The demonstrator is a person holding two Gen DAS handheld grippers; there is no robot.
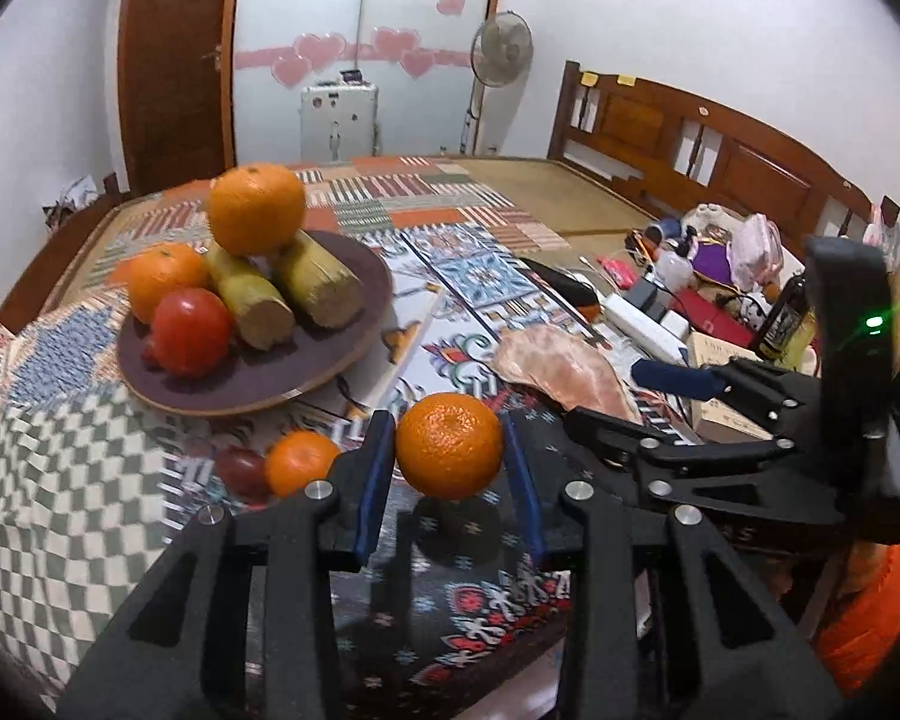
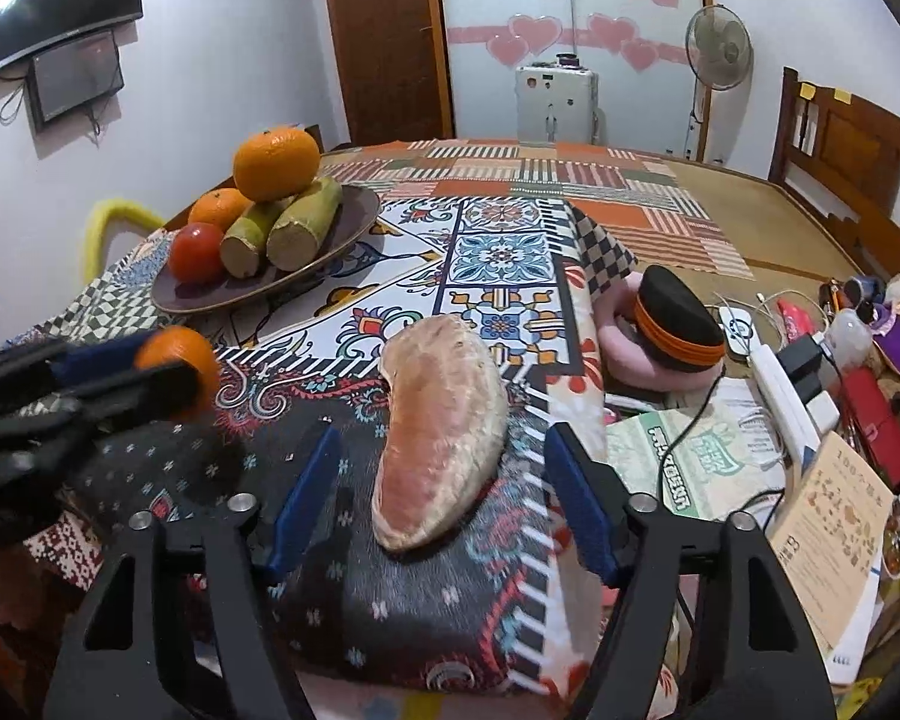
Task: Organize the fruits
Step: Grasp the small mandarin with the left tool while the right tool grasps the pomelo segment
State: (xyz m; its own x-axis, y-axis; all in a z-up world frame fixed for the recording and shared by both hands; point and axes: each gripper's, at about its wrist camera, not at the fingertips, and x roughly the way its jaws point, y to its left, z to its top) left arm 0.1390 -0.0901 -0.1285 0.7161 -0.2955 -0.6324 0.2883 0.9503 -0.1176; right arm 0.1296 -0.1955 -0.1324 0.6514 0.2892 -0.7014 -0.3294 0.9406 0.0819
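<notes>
Left wrist view: left tongs (image 1: 450,462) spread, the loose orange (image 1: 449,446) lying between the blue pads, apparently touching the left pad and a gap at the right; not yet pinched, lined up, by judgement, for a grasp. Plate (image 1: 342,354) beyond and to the left on the patterned cloth (image 1: 450,276), already bearing a pile: top orange (image 1: 257,208) perched on two sugarcane pieces (image 1: 318,282), a second orange (image 1: 165,277) and a red fruit (image 1: 191,330) beside them, presumably the collecting place. A small orange (image 1: 300,461) and a dark red fruit (image 1: 243,471) lie near the left pad, off the plate. Right wrist view: right tongs (image 2: 441,501) spread, pomelo segment (image 2: 441,426) lying lengthwise between the pads, touching neither. The left tongs show at the left edge around that loose orange.
</notes>
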